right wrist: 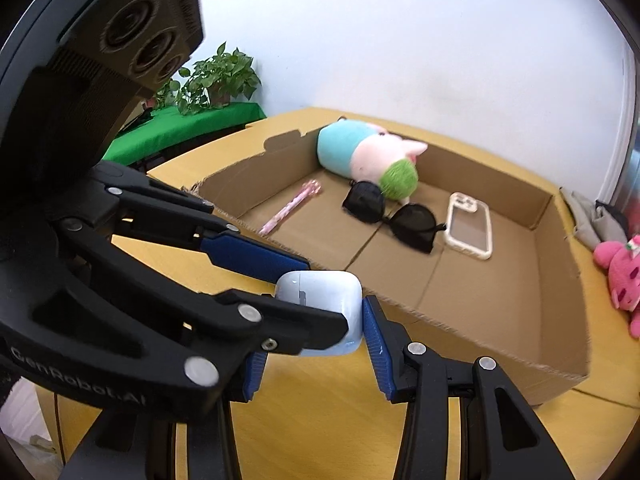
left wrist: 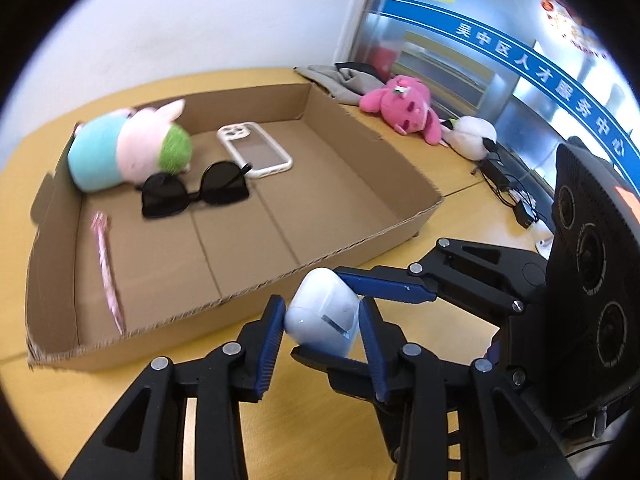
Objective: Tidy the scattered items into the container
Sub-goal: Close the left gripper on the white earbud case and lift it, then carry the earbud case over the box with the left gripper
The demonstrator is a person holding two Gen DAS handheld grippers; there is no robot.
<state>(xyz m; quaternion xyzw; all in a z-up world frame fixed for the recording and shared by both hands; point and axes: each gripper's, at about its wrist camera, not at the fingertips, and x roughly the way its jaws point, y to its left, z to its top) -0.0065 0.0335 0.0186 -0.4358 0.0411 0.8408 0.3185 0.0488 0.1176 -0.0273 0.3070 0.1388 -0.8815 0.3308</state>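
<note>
A white earbud case [left wrist: 322, 314] [right wrist: 320, 312] is held above the yellow table, just short of the cardboard tray's near wall [left wrist: 256, 288] [right wrist: 460, 324]. Both grippers close on it at right angles: my left gripper [left wrist: 322, 320] from below in the left wrist view, my right gripper [right wrist: 312, 340] from below in the right wrist view. Inside the tray lie a plush pig [left wrist: 128, 146] [right wrist: 368, 156], black sunglasses [left wrist: 196, 194] [right wrist: 394, 216], a clear phone case [left wrist: 256, 150] [right wrist: 470, 224] and a pink pen [left wrist: 107, 272] [right wrist: 292, 206].
On the table right of the tray lie a pink plush [left wrist: 404, 106] [right wrist: 620, 272], a white plush [left wrist: 472, 136], grey cloth [left wrist: 340, 78] and black cables [left wrist: 508, 188]. A potted plant [right wrist: 216, 78] stands on a green-covered surface at the left.
</note>
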